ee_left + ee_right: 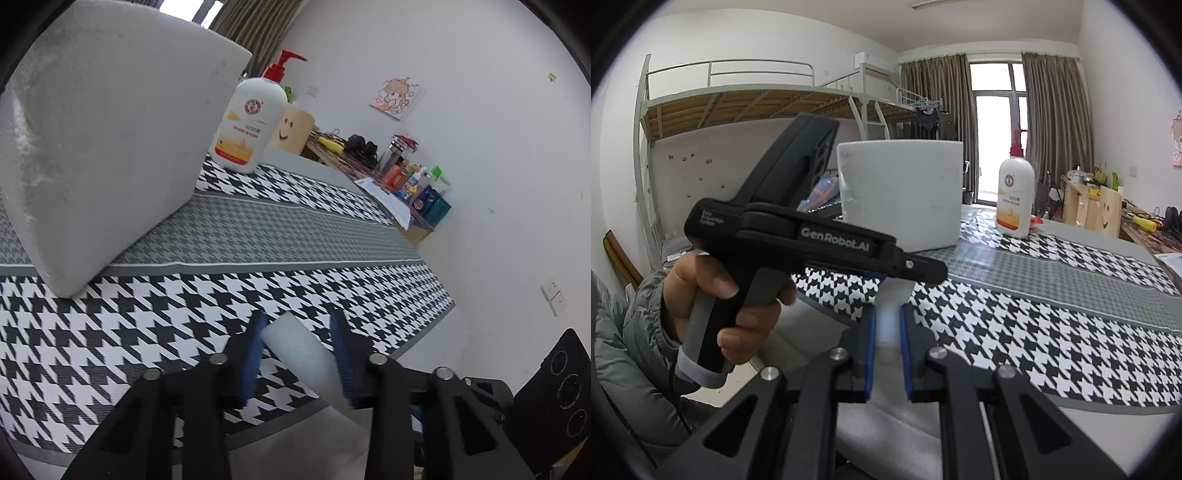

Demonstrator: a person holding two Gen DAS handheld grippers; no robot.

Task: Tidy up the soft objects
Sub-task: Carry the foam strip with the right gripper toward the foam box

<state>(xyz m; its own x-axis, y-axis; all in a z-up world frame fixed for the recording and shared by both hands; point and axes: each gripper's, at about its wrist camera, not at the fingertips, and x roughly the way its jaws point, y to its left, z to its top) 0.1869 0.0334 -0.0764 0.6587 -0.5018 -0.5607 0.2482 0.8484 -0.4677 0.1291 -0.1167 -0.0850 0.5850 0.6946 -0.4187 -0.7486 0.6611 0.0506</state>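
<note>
My left tool [297, 328] was clamped on a small white foam strip [303, 354], its blue pads [255, 350] pressing the strip from both sides above the near edge of the desk [369, 295]. My right tool [886, 325] was closed on the same strip [888, 325] from the other end, the fingers nearly together with the pale foam pinched between them, and the left tool [812, 243] sat just ahead of it, gripped by my left hand [731, 306]. The strip hung over the houndstooth cloth [129, 325] that covered the desk. Farther back on the cloth stood a large grey-white foam block [110, 147], upright, well apart from the strip. Just beside the block stood a white pump bottle [251, 125] with a red top
</note>
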